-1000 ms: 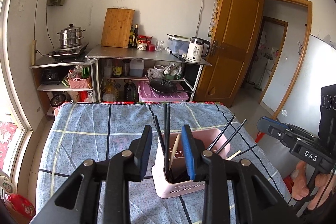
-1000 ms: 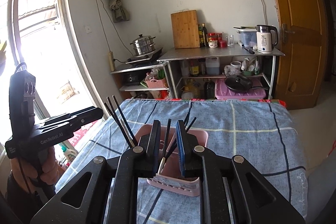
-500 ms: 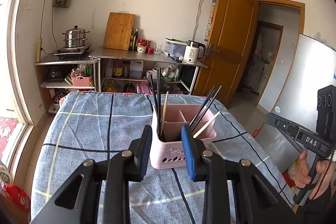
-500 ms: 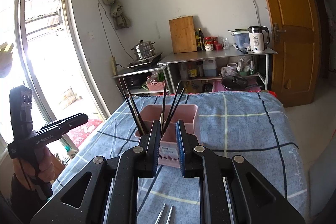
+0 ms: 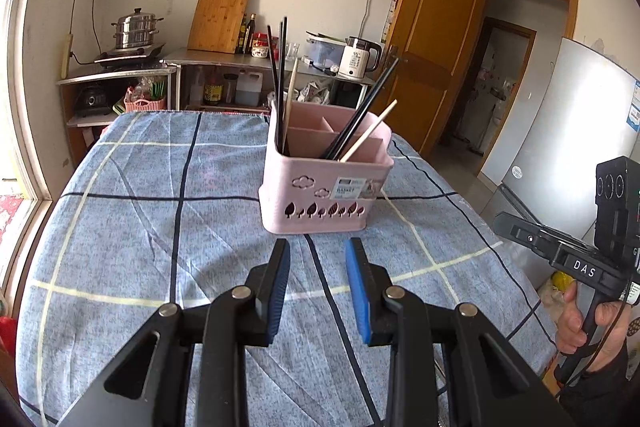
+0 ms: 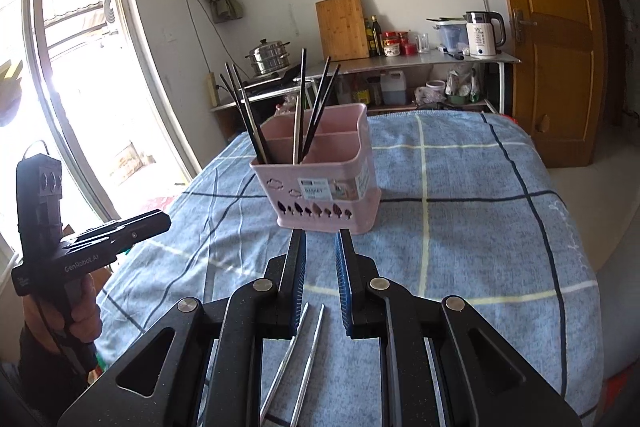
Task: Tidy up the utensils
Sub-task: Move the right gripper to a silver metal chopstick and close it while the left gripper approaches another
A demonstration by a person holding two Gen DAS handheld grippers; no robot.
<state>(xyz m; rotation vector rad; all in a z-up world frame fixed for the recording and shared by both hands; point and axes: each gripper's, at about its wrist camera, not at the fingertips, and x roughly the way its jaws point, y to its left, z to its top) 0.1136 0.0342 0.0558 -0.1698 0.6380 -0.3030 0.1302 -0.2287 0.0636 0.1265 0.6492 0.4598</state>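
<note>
Pink caddy (image 5: 326, 187) mid-frame on the blue cloth (image 5: 160, 227), chopsticks (image 6: 316, 107) standing in it; my left gripper (image 5: 318, 251) narrow, empty; right gripper (image 6: 320, 239) narrower, empty; metal pair (image 6: 296, 359) lies below it.

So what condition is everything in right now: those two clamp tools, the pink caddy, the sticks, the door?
left gripper: jaws apart, empty
right gripper: jaws narrowly apart, empty
pink caddy: upright on the blue cloth, partly filled
black chopsticks: standing tilted in the caddy
metal chopsticks: lying loose on the cloth under the right gripper
wooden door: open
kettle: lid shut
</note>
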